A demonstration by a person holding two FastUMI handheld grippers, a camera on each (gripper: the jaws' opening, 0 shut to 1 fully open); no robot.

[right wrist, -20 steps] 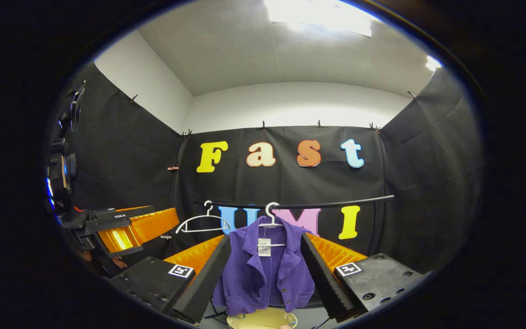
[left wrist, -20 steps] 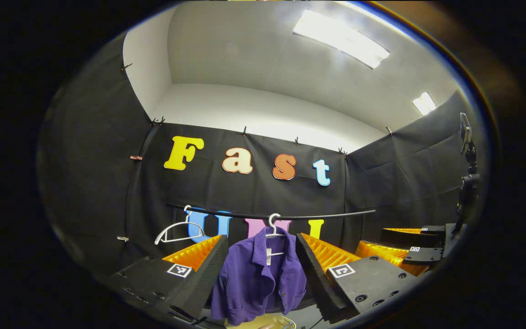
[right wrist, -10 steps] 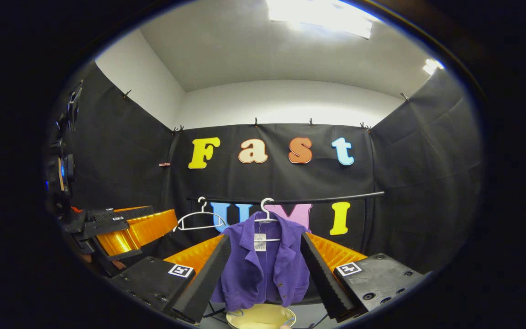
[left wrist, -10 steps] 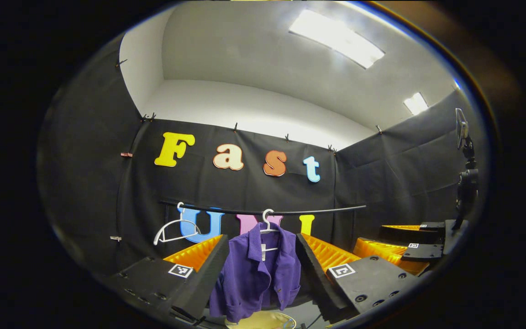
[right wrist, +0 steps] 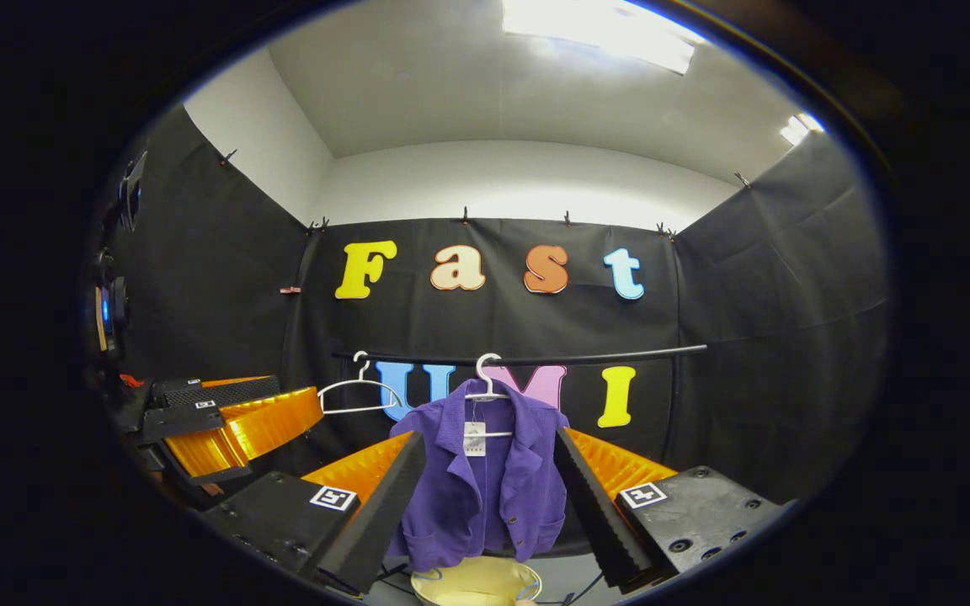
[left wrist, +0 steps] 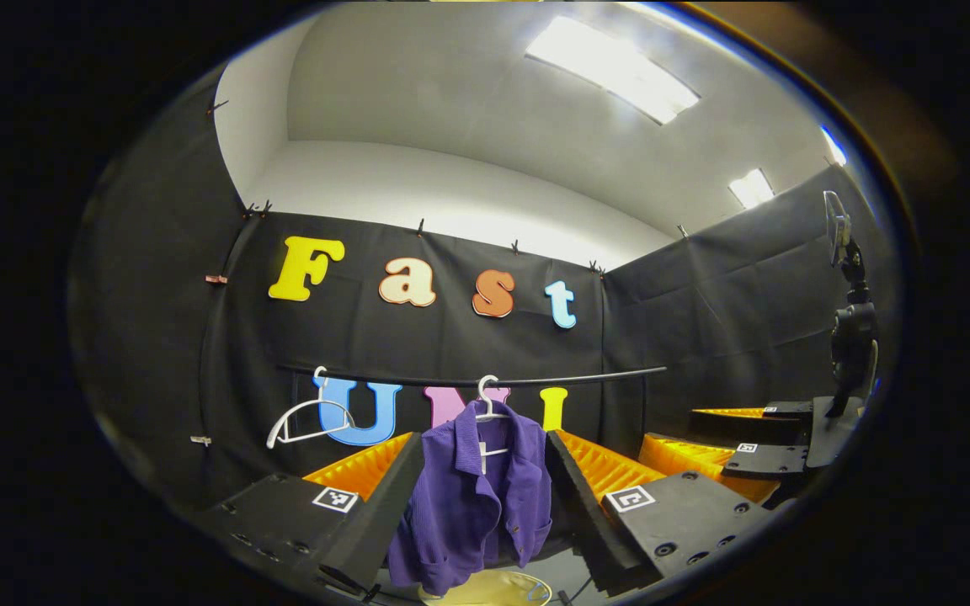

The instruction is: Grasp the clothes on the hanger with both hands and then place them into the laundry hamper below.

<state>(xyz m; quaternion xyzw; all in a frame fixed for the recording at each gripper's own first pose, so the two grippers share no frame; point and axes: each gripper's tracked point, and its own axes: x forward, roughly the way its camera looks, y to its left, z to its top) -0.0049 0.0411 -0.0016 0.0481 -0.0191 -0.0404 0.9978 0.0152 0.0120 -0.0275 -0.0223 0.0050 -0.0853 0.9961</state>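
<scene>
Purple jacket [left wrist: 472, 497] on white hanger [right wrist: 486, 389], framed between both grippers' spread fingers.
Right gripper view adds its paper tag [right wrist: 474, 438]; yellow hamper [right wrist: 475, 582] below; jaws hold nothing.

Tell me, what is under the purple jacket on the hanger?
Below the purple jacket stands a pale yellow hamper; just its rim and part of the inside show, so its contents cannot be told.

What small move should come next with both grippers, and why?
Probably move both forward toward the purple jacket. The left gripper and right gripper are open and short of it; it hangs ungrasped on its white hanger, above the hamper.
</scene>
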